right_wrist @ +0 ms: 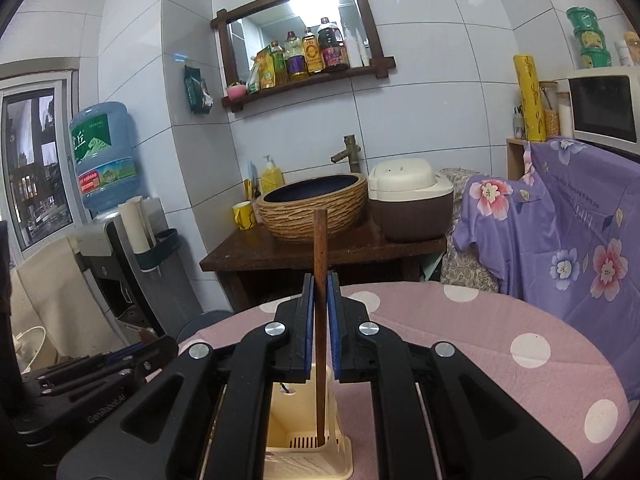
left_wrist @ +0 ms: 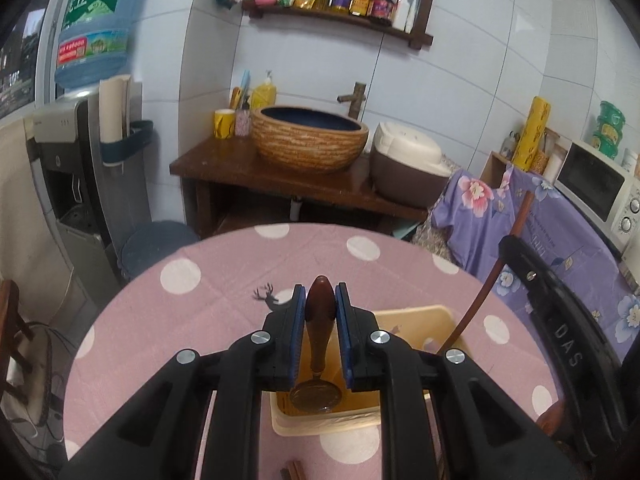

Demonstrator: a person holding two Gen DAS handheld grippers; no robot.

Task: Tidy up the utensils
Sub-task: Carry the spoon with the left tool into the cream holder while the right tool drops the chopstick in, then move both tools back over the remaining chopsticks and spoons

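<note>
Left gripper [left_wrist: 320, 300] pinches one wooden spoon [left_wrist: 319, 332] above a cream basket [left_wrist: 416, 316]; right gripper [right_wrist: 320, 292] clamps one chopstick [right_wrist: 320, 320] inside it, table [right_wrist: 520, 380] open around.

A: Where's the dark wooden-handled spoon [left_wrist: 320, 328]?
B: Lower centre, upright, round metal bowl down inside the cream plastic utensil holder [left_wrist: 416, 316].

A: And the brown wooden chopstick [right_wrist: 320, 320]?
B: Centre frame, vertical, tip in the holder.

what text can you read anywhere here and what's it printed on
"DAS": on the right gripper body, left wrist view.
"GenRobot.AI": on the left gripper body, right wrist view.
Water jug label: large Chinese character "丘"; the rest blurred.
Shelf bottles, green tubs: too small to read.
</note>
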